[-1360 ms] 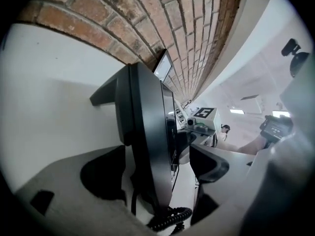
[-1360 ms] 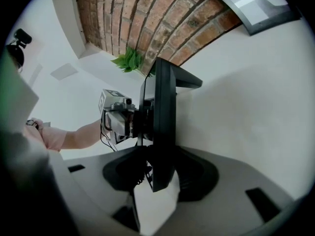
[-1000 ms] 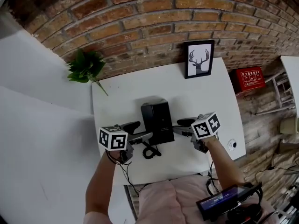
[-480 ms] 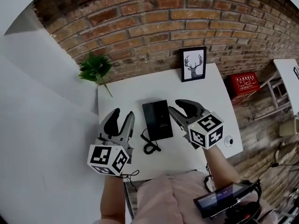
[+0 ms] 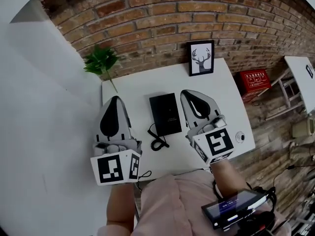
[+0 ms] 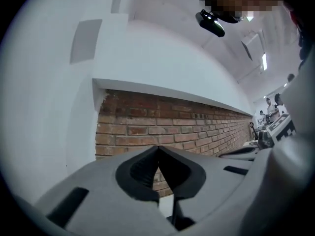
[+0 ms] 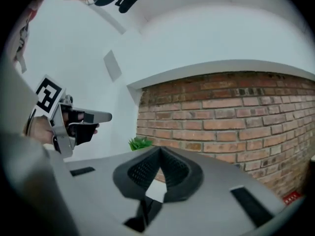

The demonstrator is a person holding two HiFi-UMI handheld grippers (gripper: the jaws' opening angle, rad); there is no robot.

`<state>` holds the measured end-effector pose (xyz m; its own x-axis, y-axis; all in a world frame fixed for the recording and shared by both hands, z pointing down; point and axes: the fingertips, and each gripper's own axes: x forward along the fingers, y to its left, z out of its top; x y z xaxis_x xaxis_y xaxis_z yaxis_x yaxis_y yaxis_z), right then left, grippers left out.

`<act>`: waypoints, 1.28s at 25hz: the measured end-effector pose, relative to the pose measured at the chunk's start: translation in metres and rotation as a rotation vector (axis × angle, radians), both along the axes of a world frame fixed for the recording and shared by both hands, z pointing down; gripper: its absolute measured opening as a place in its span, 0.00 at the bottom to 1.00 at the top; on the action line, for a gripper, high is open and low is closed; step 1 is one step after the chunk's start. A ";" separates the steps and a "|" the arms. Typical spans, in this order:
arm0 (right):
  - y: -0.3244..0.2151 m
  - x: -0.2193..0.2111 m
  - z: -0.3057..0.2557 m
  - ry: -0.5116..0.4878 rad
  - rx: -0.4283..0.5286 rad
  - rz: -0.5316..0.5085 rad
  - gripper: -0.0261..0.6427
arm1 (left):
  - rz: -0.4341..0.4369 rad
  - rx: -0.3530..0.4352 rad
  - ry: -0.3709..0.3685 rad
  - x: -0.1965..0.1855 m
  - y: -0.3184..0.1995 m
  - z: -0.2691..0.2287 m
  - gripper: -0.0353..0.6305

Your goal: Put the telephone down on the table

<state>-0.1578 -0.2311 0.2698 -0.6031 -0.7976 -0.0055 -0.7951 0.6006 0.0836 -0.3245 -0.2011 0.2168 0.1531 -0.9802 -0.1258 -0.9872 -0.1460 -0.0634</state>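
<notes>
The black telephone [image 5: 165, 113] lies flat on the white table [image 5: 216, 95], its coiled cord [image 5: 156, 140] trailing toward the near edge. My left gripper [image 5: 114, 100] is raised well above the table at the phone's left, jaws shut and empty. At the phone's right my right gripper [image 5: 191, 93] is held just as high, also shut with nothing in it. In the left gripper view the closed gripper [image 6: 158, 149] faces the brick wall [image 6: 147, 132]. In the right gripper view the closed gripper [image 7: 160, 150] faces the same wall [image 7: 236, 117], with the left gripper [image 7: 106, 116] at the far left.
A framed deer picture [image 5: 202, 58] leans on the brick wall [image 5: 162, 18] at the table's back. A green plant [image 5: 102, 62] sits at the back left corner. A small white round object [image 5: 239, 137] rests near the right edge. A red box [image 5: 254, 79] stands beyond the table.
Both grippers rose from beside the telephone on the table to high above it, turned to point level at the wall, and their jaws went from open to shut. The telephone stayed on the table.
</notes>
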 end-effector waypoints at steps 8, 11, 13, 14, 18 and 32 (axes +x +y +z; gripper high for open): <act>0.015 -0.002 -0.009 0.011 0.060 0.048 0.05 | 0.023 0.016 -0.027 0.008 0.004 0.000 0.06; 0.017 -0.003 -0.009 0.018 0.065 0.054 0.04 | 0.038 0.021 -0.037 0.014 0.004 0.000 0.06; 0.018 -0.003 -0.010 0.013 0.062 0.059 0.04 | 0.049 0.024 -0.044 0.018 0.004 0.000 0.06; 0.019 -0.003 -0.011 0.011 0.067 0.063 0.05 | 0.053 0.025 -0.048 0.020 0.004 0.000 0.06; 0.019 -0.003 -0.011 0.006 0.054 0.072 0.05 | 0.070 0.019 -0.050 0.026 0.004 0.003 0.06; 0.023 0.001 -0.010 0.004 0.062 0.077 0.05 | 0.092 0.006 -0.068 0.040 0.008 0.009 0.06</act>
